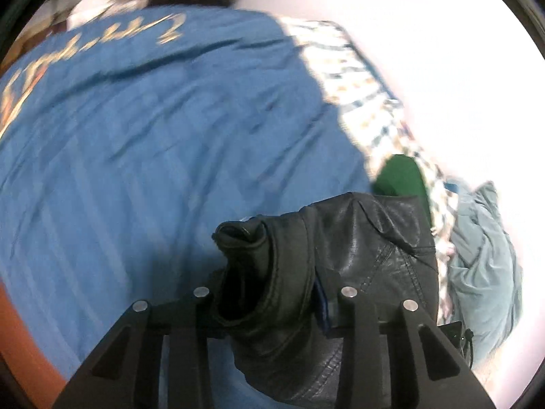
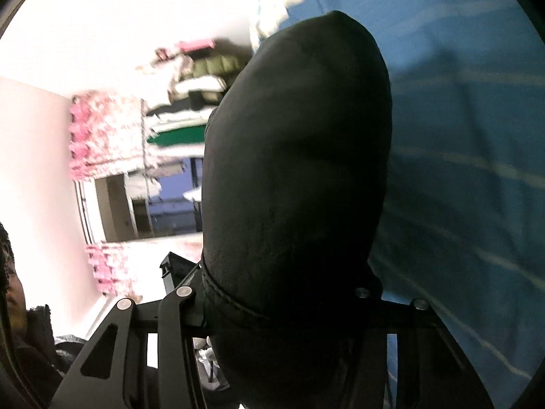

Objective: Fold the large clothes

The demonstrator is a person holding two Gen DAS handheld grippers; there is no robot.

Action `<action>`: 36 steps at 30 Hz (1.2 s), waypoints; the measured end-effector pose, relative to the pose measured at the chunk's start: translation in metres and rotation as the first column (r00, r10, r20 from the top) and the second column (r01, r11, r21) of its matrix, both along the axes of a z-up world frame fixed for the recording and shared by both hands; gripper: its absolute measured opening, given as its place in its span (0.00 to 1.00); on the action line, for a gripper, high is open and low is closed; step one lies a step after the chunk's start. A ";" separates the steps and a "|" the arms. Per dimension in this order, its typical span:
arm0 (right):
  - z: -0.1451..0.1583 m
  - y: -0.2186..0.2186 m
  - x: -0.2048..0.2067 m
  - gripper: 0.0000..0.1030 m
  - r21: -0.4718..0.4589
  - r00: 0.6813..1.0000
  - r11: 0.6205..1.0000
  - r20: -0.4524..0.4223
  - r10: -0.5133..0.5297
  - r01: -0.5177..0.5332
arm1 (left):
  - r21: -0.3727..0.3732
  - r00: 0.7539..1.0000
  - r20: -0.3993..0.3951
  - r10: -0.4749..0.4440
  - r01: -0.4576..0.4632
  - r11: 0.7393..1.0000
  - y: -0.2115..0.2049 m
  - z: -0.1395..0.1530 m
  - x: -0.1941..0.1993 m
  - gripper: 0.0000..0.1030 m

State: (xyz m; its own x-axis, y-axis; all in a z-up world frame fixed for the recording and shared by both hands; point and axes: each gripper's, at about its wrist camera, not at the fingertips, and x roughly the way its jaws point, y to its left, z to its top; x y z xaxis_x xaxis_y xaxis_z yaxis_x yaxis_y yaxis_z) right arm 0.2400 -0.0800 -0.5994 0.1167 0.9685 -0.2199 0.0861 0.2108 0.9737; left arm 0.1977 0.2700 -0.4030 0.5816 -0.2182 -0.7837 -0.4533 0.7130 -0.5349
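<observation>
A black leather jacket is the garment in hand. In the left wrist view my left gripper is shut on a bunched part of it with a cuff-like opening, held above a blue bedsheet. In the right wrist view my right gripper is shut on another part of the black jacket, which bulges up in front of the lens and hides the fingertips. The blue sheet lies to the right there.
A checked cloth, a green item and a teal garment lie at the bed's right side by a white wall. The right wrist view shows shelves of folded clothes, pink floral curtains and a person's face.
</observation>
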 end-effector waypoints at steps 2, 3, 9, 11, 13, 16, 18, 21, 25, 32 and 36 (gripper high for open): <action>0.013 -0.010 0.012 0.49 0.016 0.999 0.999 0.022 -0.042 0.041 | 0.013 0.999 0.030 -0.040 0.039 0.999 -0.013 0.014 0.031 0.31; 0.019 -0.015 0.019 0.49 0.020 0.998 0.998 0.033 -0.059 0.059 | 0.010 0.998 0.046 -0.051 0.050 0.999 -0.019 0.019 0.044 0.31; 0.070 -0.057 0.096 0.49 0.056 0.983 0.990 0.126 -0.132 0.126 | -0.010 0.984 0.143 -0.103 0.105 0.994 -0.066 0.062 0.146 0.31; 0.089 -0.078 0.132 0.49 0.061 0.975 0.987 0.160 -0.154 0.146 | -0.020 0.975 0.183 -0.124 0.130 0.991 -0.088 0.074 0.189 0.31; 0.107 -0.103 0.172 0.49 0.064 0.964 0.984 0.200 -0.174 0.164 | -0.017 0.967 0.216 -0.136 0.143 0.990 -0.107 0.082 0.227 0.31; 0.121 -0.133 0.228 0.49 0.069 0.952 0.981 0.237 -0.195 0.184 | -0.027 0.954 0.260 -0.149 0.161 0.987 -0.139 0.085 0.290 0.31; 0.125 -0.164 0.270 0.49 0.070 0.945 0.978 0.255 -0.206 0.195 | -0.036 0.947 0.278 -0.160 0.177 0.984 -0.162 0.077 0.330 0.31; 0.111 -0.199 0.330 0.49 0.072 0.940 0.976 0.262 -0.217 0.205 | -0.017 0.944 0.274 -0.186 0.198 0.980 -0.192 0.050 0.381 0.31; 0.048 -0.236 0.390 0.49 0.040 0.955 0.971 0.172 -0.241 0.237 | 0.017 0.952 0.158 -0.263 0.264 0.964 -0.230 -0.025 0.435 0.31; -0.062 -0.260 0.436 0.52 -0.118 0.958 0.957 -0.080 -0.274 0.263 | 0.154 0.912 0.003 -0.411 0.406 0.901 -0.266 -0.087 0.452 0.37; -0.038 -0.259 0.428 0.73 -0.328 0.954 0.914 -0.093 -0.285 0.241 | 0.257 0.878 -0.065 -0.475 0.474 0.842 -0.278 -0.074 0.449 0.41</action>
